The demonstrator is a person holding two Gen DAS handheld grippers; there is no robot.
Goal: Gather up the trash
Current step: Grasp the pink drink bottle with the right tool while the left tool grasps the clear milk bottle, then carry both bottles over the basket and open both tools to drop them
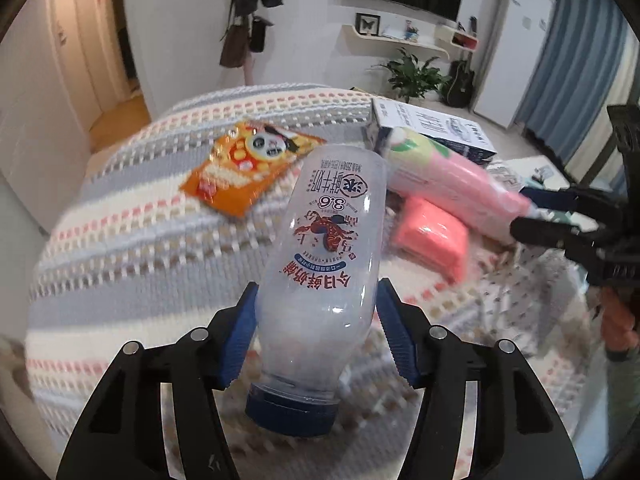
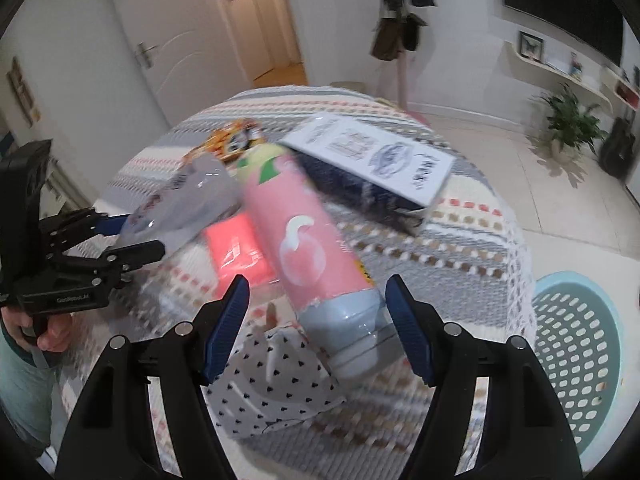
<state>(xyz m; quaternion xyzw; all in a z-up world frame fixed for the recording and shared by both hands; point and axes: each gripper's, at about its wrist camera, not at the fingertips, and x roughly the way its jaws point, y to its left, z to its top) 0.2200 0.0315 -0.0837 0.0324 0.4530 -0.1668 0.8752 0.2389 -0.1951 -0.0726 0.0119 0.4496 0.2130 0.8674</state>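
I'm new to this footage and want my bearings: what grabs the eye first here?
The clear bottle, blue cap toward the camera, sits between the left gripper pads. Next, the pink bottle lies slanted between the right gripper fingers, which look open. An orange snack bag lies behind on the striped cloth, and a teal basket stands at right.

Left gripper [image 1: 316,336] and right gripper [image 2: 318,328]: black angular linkage arms with round silver screw heads, ribbed blue fingers [image 1: 240,340]. Below the left gripper's black handle: bare-skinned hand [image 2: 52,334], pale green garment.
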